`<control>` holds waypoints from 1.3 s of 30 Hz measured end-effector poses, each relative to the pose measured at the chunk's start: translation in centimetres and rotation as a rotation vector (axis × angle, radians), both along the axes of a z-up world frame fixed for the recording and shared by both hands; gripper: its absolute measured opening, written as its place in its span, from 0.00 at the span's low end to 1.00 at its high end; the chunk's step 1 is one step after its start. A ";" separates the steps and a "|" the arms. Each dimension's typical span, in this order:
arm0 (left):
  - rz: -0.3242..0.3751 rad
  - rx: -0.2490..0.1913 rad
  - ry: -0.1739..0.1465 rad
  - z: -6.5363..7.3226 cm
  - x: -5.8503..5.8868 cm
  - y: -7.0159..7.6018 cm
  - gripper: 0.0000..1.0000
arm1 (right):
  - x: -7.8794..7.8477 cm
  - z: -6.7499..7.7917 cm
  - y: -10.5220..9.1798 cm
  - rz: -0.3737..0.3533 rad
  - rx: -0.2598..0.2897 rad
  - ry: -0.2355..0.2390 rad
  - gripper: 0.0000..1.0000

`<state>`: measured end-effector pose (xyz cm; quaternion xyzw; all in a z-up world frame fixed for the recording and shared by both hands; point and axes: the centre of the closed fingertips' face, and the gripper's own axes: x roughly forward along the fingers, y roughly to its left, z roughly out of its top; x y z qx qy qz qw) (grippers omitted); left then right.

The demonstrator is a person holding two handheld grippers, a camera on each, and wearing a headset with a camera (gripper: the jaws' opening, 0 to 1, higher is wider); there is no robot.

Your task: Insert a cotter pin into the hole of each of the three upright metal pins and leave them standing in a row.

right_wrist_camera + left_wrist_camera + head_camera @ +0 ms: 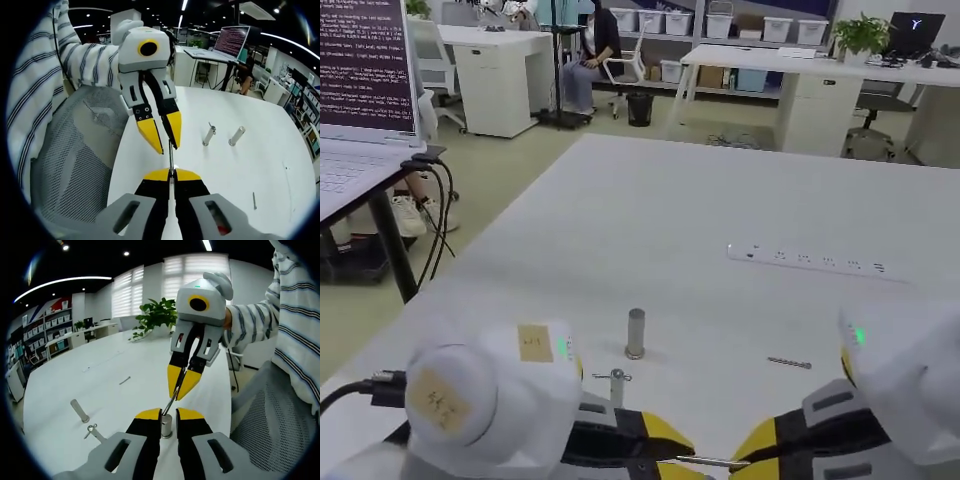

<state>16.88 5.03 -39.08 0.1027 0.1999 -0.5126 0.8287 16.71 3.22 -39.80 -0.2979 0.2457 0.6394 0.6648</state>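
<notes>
Left gripper view, low centre: the left claw (166, 416) has its yellow tips closed on a short upright metal pin (166, 427) standing on the white bench (100, 375). The right claw (182, 385) hangs from the top of that frame, pinched shut on a thin cotter pin (171, 404). The cotter pin's lower end meets the top of the held pin, but I can't tell whether it sits in the hole.

Toward the lower left of the frame stands a second metal pin (98, 436) with a fitted cotter pin (90, 429) through its head. A bare third metal pin (79, 410) stands just beyond it. A loose cotter pin (124, 380) lies further up the bench, well apart from the rest.

From the head view, a white power strip (810, 262) lies right of centre. A laptop (360, 70) at upper left shows pale lines of text on a dark screen, too small to read. Two yellowish labels (533, 342) on the left claw's white body carry handwriting I can't make out.
</notes>
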 end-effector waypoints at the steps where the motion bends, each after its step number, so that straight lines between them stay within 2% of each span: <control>1: 0.000 0.008 0.002 -0.3 0.0 0.0 0.09 | 0.1 0.0 -0.2 -0.008 -0.003 -0.001 0.00; 8: -0.028 0.041 0.023 -1.5 -0.2 -0.7 0.16 | 1.2 -0.7 -2.5 -0.106 -0.031 0.001 0.00; 15: -0.043 0.072 0.026 -2.3 0.1 -1.2 0.18 | 0.7 -2.2 -3.9 -0.134 -0.066 0.012 0.00; 18: -0.043 0.067 0.031 -2.3 0.2 -1.3 0.19 | 0.5 -2.8 -4.2 -0.142 -0.080 0.016 0.00; 25: -0.042 0.089 0.032 -2.8 0.7 -1.3 0.21 | 0.3 -4.0 -4.5 -0.149 -0.113 0.017 0.00; 30: -0.060 0.124 0.036 -3.5 0.8 -1.3 0.21 | 0.2 -4.4 -4.3 -0.146 -0.119 0.022 0.00; 39: -0.062 0.134 0.046 -4.0 1.0 -1.4 0.20 | 0.4 -5.0 -3.7 -0.132 -0.123 0.017 0.00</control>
